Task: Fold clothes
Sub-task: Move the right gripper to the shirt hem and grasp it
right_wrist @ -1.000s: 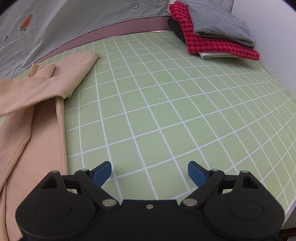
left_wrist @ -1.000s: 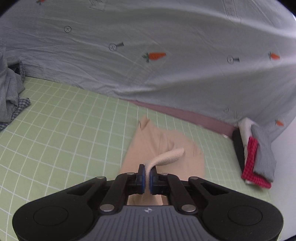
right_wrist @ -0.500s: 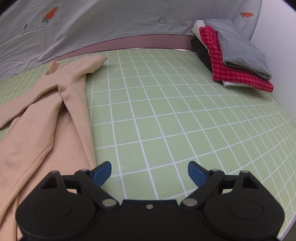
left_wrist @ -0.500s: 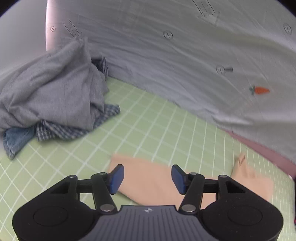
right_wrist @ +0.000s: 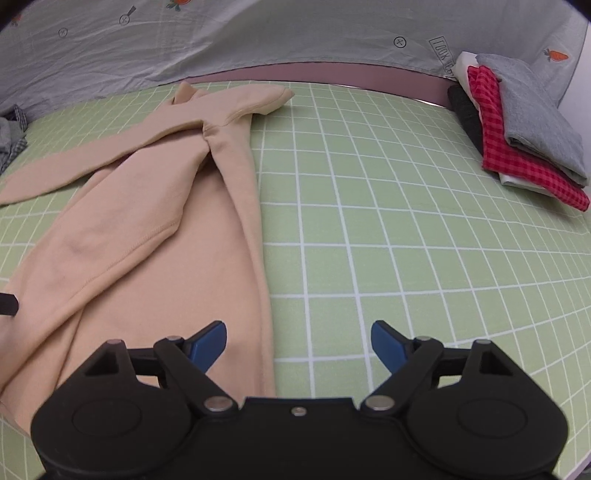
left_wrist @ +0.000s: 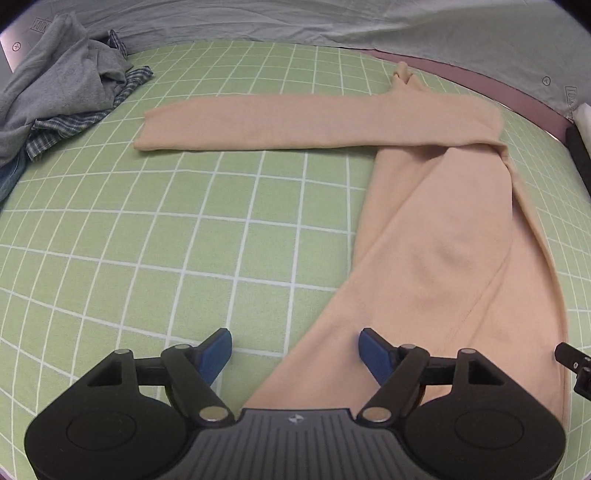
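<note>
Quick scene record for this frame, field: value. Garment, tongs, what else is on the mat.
surface: green grid mat
garment: peach long-sleeved top, flat on the mat, partly folded
sleeve: one sleeve laid straight out across the mat
left tongs: jaws opening, over the garment's lower edge, pads not pressing on it
right tongs: jaws closing, over the garment's right edge, not gripping
folded stack: grey, red check, dark and white items, far right corner
unfolded pile: grey and checked clothes, far left
backdrop: pale sheet with carrot print
</note>
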`<state>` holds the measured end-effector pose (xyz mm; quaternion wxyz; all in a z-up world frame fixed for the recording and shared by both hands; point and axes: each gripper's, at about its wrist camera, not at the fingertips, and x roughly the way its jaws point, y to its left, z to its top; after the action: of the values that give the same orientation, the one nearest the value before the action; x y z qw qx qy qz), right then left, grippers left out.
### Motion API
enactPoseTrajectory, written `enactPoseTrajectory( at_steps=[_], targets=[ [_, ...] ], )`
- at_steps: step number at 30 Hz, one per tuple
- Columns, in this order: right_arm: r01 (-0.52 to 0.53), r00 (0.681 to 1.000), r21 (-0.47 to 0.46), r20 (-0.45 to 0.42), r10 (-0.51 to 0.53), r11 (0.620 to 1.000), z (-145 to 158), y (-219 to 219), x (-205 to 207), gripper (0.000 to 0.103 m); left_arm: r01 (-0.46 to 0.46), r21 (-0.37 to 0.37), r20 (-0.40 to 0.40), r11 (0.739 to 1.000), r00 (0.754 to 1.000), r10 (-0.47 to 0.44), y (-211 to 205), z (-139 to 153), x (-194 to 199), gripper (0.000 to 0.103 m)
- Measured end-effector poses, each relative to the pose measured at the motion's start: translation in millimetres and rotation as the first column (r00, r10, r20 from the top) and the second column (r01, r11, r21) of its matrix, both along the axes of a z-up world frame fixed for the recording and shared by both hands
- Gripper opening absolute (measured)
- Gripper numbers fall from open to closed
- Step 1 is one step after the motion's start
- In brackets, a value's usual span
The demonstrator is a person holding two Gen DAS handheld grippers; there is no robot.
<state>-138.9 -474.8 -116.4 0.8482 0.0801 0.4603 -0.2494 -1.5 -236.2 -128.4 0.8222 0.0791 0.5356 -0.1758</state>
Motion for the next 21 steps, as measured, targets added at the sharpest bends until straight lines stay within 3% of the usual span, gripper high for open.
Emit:
enactPoseTrajectory(
  at_steps=[5, 8, 10, 11, 12, 15, 21],
  targets=[
    [0.001, 1.000, 0.042, -0.014, 0.000, 0.999, -7, 11, -17, 0.062, 0.013, 0.020, -0.012, 1.000, 1.000, -0.012, 5, -4, -5, 0.081],
    [0.001, 1.000, 0.061, 0.010, -0.001, 0.998, -7, 18, -25, 0.046, 0.012, 0.016, -0.017, 1.000, 1.000, -0.012, 8, -6, -5, 0.085],
    [0.005, 0.999, 0.095, 0.034, -0.008, 0.996, -7, 20, -29, 0.029, 0.023, 0.018, -0.011, 1.000, 1.000, -0.023, 9, -7, -6, 0.089],
    [0.009, 0.999, 0.117, 0.047, -0.015, 0.993, -7, 22, -30, 0.015, 0.032, 0.020, -0.008, 0.999, 0.999, -0.031, 9, -8, -6, 0.090],
    [0.017, 0.998, 0.124, 0.053, -0.023, 0.992, -6, 23, -30, 0.011, 0.041, 0.020, -0.006, 0.999, 0.999, -0.041, 9, -8, -5, 0.091],
    [0.027, 0.998, 0.088, 0.059, -0.032, 0.996, 0, 31, -30, 0.002, 0.067, 0.019, 0.002, 0.998, 0.998, -0.067, 10, -9, -4, 0.092],
    [0.019, 0.991, 0.026, 0.133, -0.023, 0.999, 31, 53, -30, 0.002, 0.096, 0.011, 0.014, 0.995, 0.995, -0.096, 13, -9, -5, 0.094]
  ],
)
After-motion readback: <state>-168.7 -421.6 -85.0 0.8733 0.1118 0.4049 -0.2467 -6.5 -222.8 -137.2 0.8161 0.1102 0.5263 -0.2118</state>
